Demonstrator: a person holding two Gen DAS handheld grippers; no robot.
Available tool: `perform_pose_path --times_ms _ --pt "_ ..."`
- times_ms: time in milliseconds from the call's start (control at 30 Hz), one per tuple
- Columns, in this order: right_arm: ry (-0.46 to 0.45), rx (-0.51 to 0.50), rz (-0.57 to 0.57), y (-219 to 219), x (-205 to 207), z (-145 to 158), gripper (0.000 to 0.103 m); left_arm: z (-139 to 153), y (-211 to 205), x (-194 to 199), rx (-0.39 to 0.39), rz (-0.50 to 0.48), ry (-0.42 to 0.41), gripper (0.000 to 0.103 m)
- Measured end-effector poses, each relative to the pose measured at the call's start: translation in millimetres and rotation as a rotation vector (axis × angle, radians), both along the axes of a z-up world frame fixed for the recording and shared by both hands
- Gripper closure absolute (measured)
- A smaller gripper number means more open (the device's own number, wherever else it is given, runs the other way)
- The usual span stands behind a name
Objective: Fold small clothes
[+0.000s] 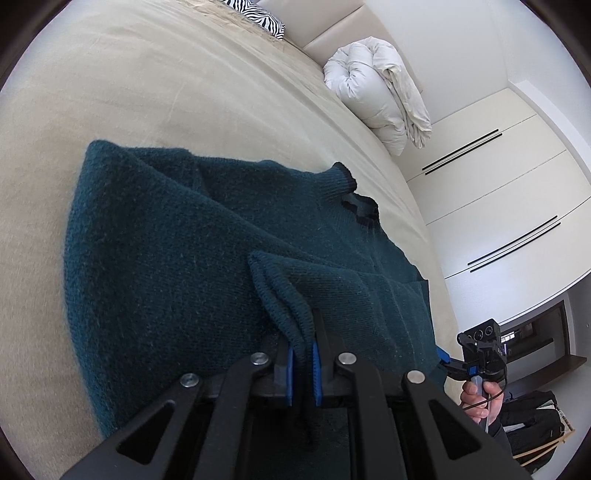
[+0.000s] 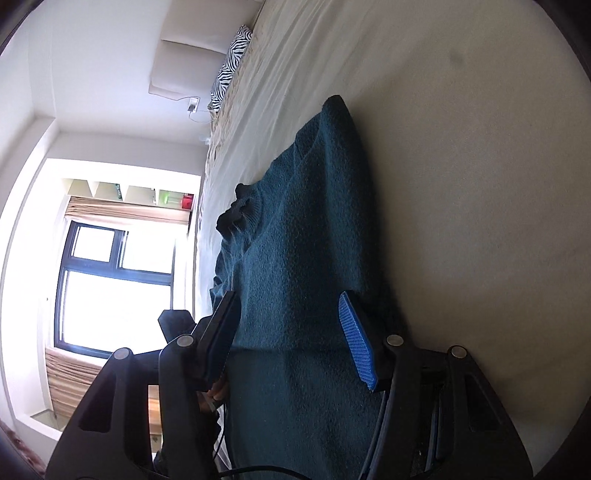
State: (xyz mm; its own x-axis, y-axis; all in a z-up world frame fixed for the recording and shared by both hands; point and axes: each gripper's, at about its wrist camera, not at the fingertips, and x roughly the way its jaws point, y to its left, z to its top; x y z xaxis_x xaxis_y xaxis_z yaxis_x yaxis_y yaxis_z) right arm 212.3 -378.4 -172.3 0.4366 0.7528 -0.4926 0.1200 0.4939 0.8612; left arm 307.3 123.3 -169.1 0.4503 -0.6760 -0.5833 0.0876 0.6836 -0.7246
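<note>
A dark teal knit sweater (image 1: 177,236) lies on the beige bed (image 1: 147,92), its dark collar (image 1: 354,192) toward the far side. My left gripper (image 1: 303,365) is shut on a ribbed edge of the sweater (image 1: 284,295), lifted a little off the rest. In the right wrist view the sweater (image 2: 295,236) runs between my right gripper's (image 2: 291,332) open fingers; the blue pad (image 2: 358,347) sits at the right, the other finger (image 2: 221,328) at the left. The right gripper also shows in the left wrist view (image 1: 476,354), held at the sweater's right edge.
A folded white duvet (image 1: 376,92) lies at the bed's far end, beside a zebra-print pillow (image 1: 258,14). White wardrobe doors (image 1: 498,184) stand to the right. A window (image 2: 110,288) is on the left in the right wrist view.
</note>
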Motion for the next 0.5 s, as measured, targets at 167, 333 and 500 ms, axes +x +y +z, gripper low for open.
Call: perform_pose_path --times_ms 167,333,500 --pt "-0.02 -0.019 -0.048 -8.9 -40.5 16.2 0.047 21.7 15.3 -28.7 0.014 0.074 -0.003 0.065" --pt "-0.087 -0.049 -0.071 -22.5 -113.0 42.5 0.047 49.8 38.7 -109.5 0.071 0.13 -0.027 0.036" --pt "-0.102 -0.088 -0.099 -20.2 -181.7 48.1 0.047 57.3 51.8 -213.0 0.139 0.128 0.01 0.036"
